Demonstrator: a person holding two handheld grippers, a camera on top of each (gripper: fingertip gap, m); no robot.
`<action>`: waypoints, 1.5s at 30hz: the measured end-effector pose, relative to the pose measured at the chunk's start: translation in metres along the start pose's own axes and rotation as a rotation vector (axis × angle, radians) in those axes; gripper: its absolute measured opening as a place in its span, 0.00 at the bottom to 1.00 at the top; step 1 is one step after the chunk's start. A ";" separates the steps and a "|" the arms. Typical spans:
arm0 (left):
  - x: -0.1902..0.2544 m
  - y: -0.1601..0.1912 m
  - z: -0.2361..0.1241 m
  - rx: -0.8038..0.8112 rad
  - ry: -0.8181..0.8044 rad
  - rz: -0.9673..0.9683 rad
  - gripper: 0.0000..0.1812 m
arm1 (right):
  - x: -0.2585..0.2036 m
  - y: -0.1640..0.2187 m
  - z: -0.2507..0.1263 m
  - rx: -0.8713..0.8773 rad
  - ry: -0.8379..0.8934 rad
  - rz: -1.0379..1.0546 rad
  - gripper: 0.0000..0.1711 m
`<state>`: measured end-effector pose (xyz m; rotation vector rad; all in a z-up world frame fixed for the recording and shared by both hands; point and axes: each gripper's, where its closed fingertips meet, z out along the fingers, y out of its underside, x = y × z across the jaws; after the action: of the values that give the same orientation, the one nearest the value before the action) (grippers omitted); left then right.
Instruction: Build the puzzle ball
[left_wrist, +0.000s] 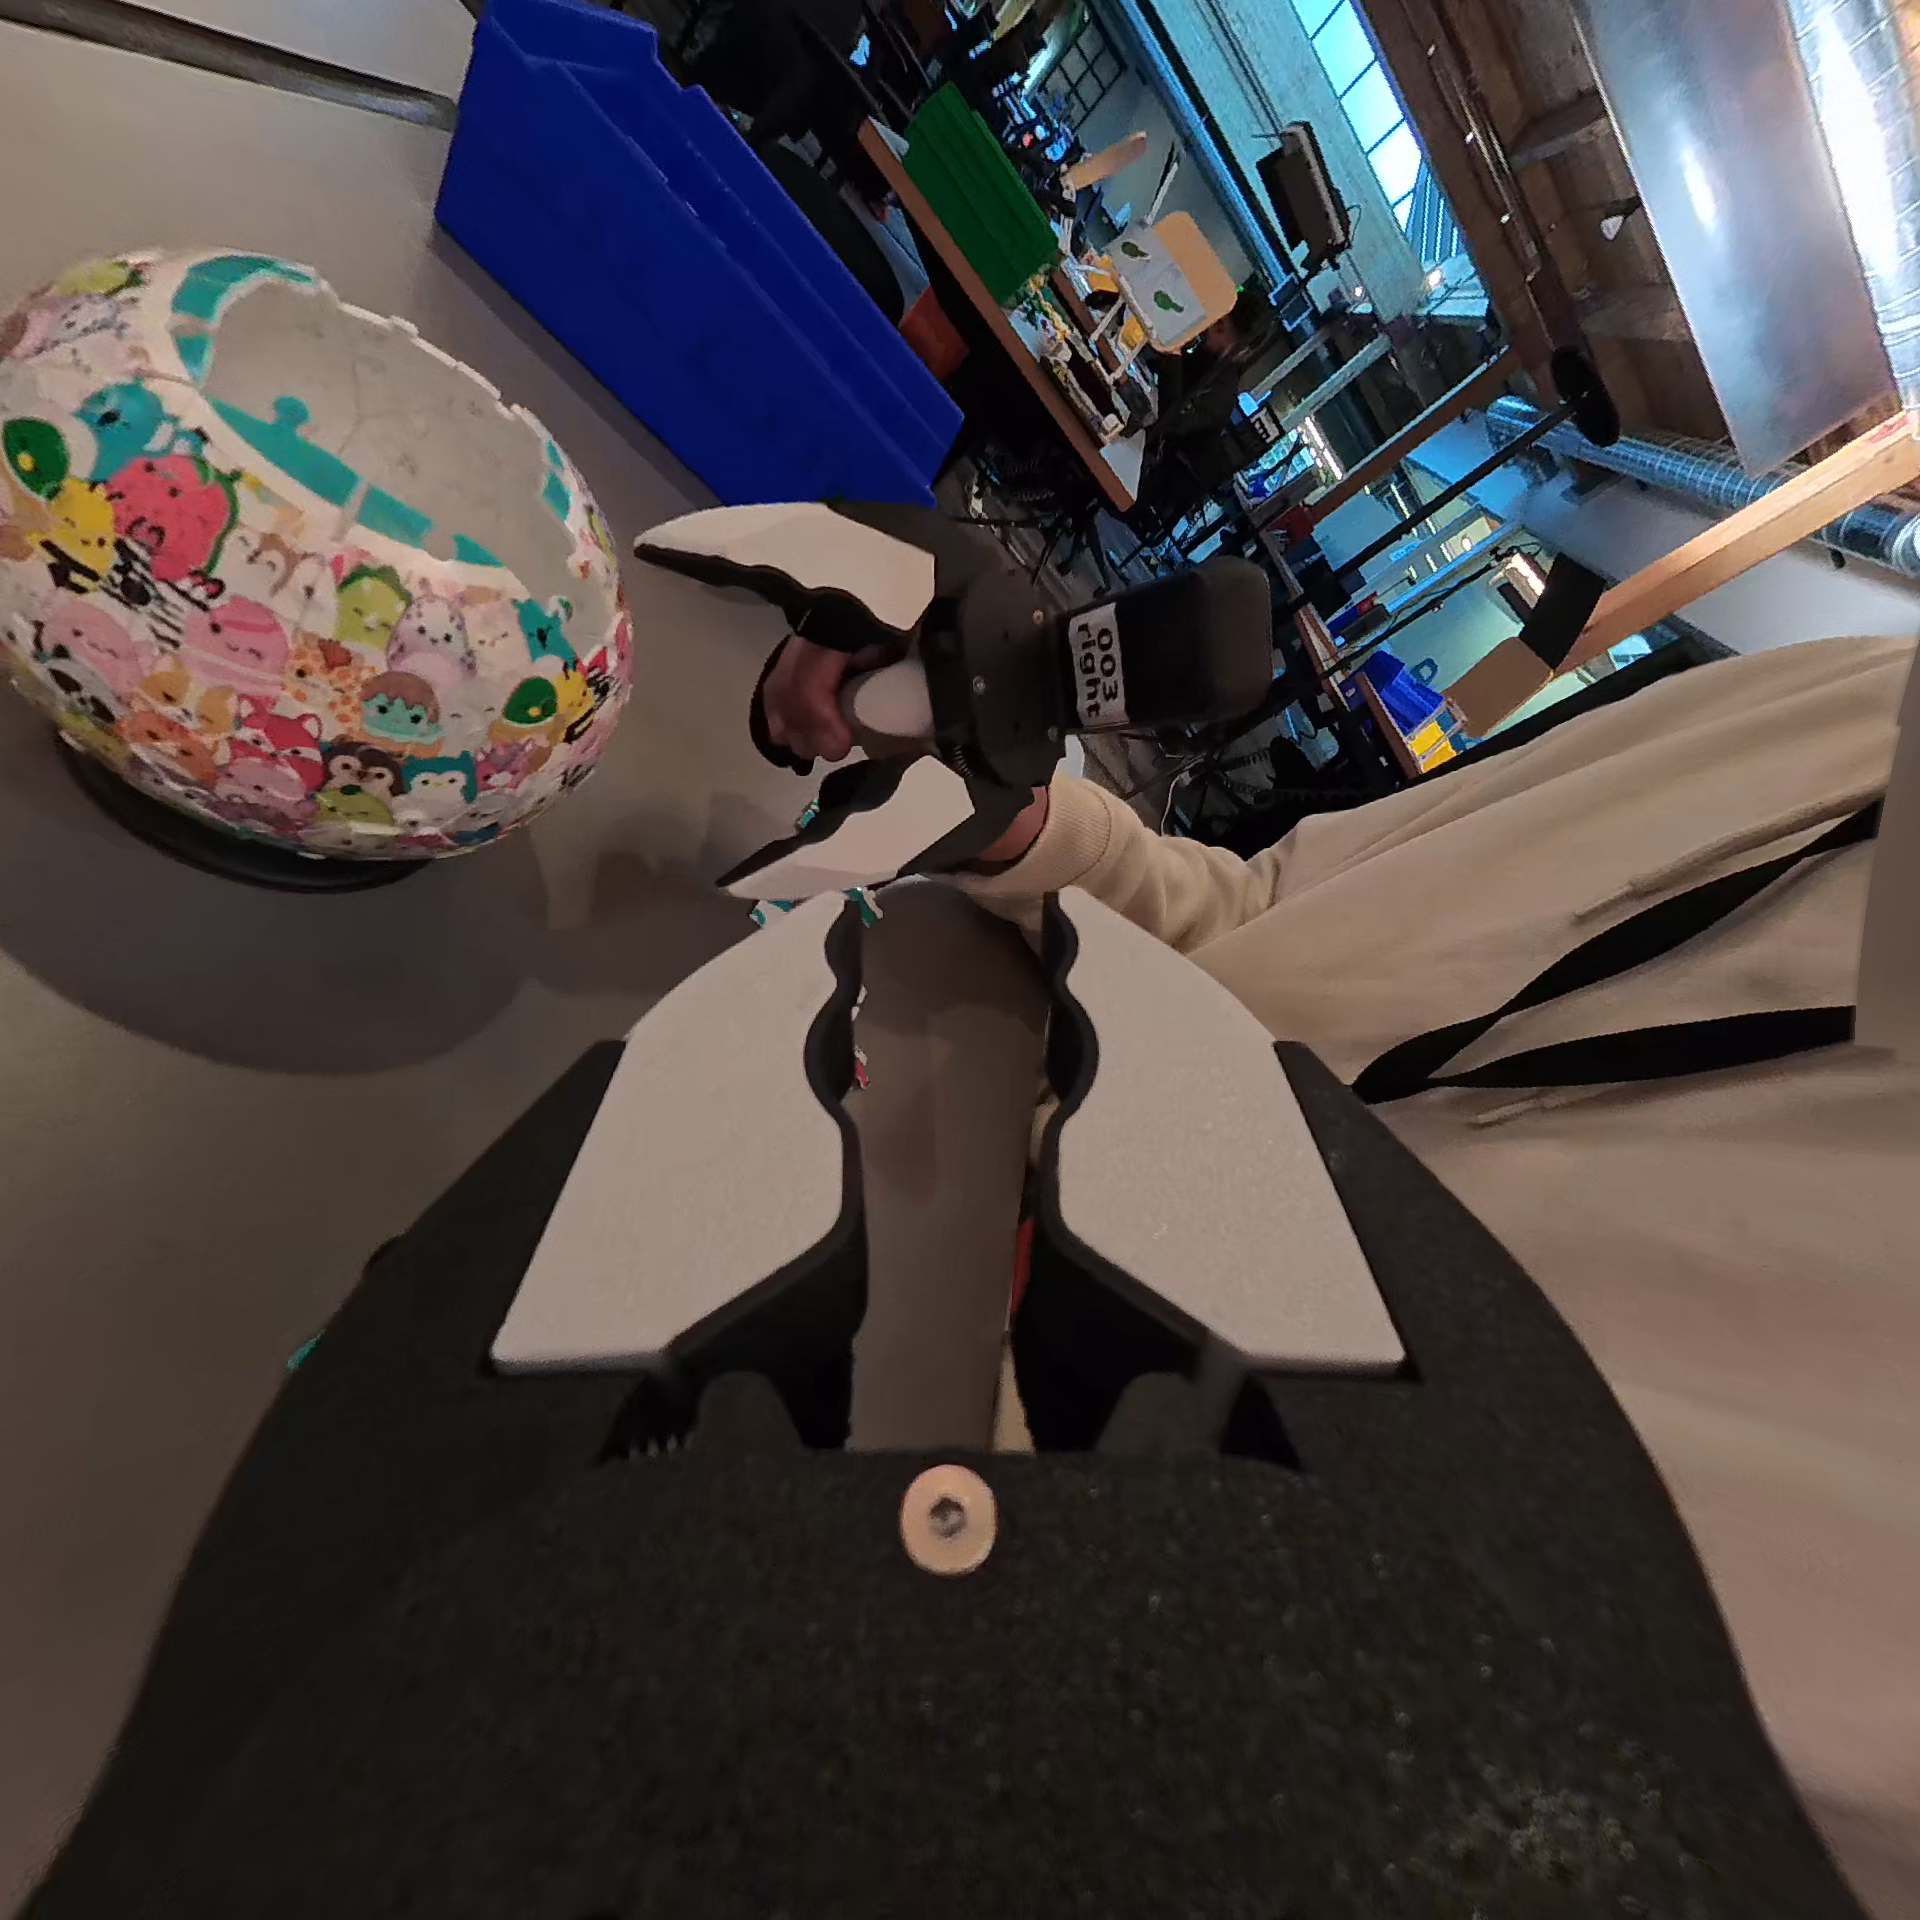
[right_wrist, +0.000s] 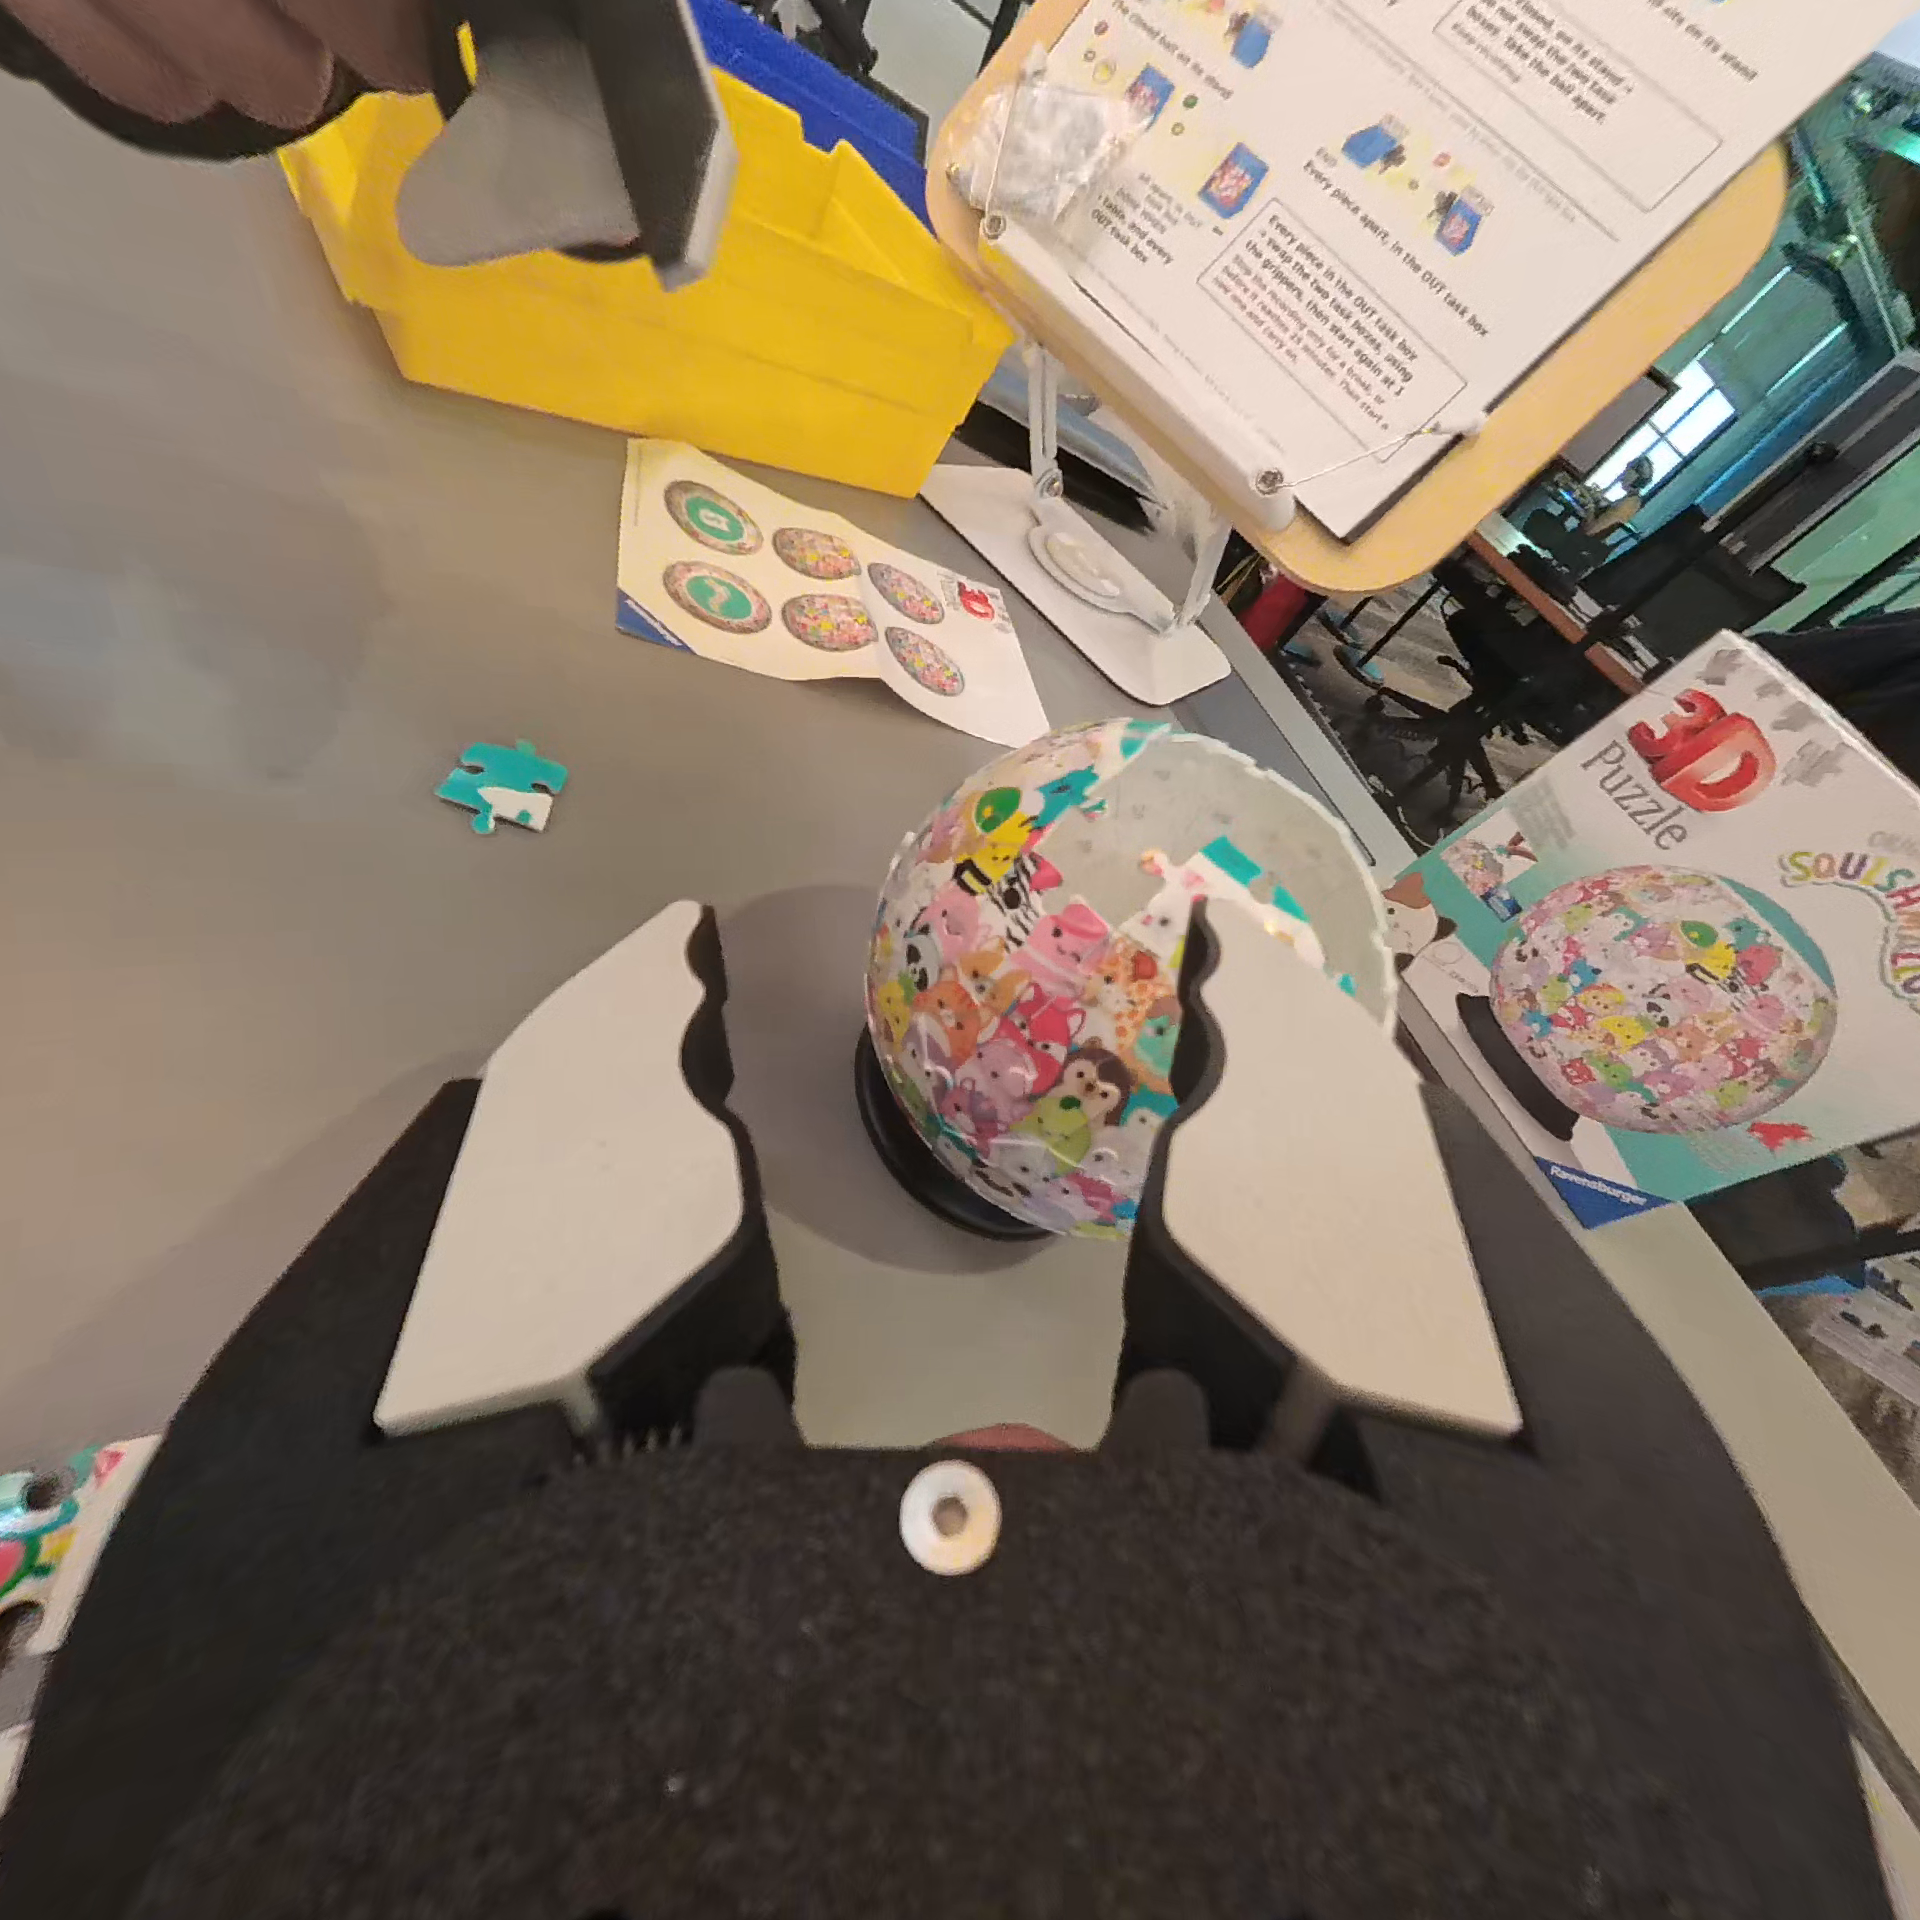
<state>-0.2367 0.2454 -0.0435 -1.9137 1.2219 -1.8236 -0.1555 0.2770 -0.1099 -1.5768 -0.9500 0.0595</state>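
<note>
Clearly, from the left wrist view, the ball sits on its stand off to the left of the left gripper, whose fingers stand apart with nothing between them. The right gripper hangs nearer the ball, its fingers spread and empty.

From the right wrist view, the ball lies straight ahead between the right gripper's parted fingers, its open gap facing up and right. Only this view shows the loose piece on the surface, ahead and left, well apart from the ball; I judge the right gripper nearer to it.
</note>
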 end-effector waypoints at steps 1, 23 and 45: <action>0.000 0.001 0.000 0.007 0.003 -0.005 0.18 | -0.003 0.001 0.001 -0.002 -0.009 -0.015 0.48; -0.006 0.027 0.002 0.048 0.017 -0.078 0.19 | -0.016 0.010 0.004 -0.013 -0.015 -0.036 0.45; -0.027 0.140 0.115 -0.256 -0.442 0.554 0.23 | -0.062 0.094 -0.181 -0.207 -0.180 0.525 0.15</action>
<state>-0.1852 0.1336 -0.1794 -1.7206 1.6522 -0.9488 -0.0505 0.1010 -0.1697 -2.0070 -0.6690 0.4901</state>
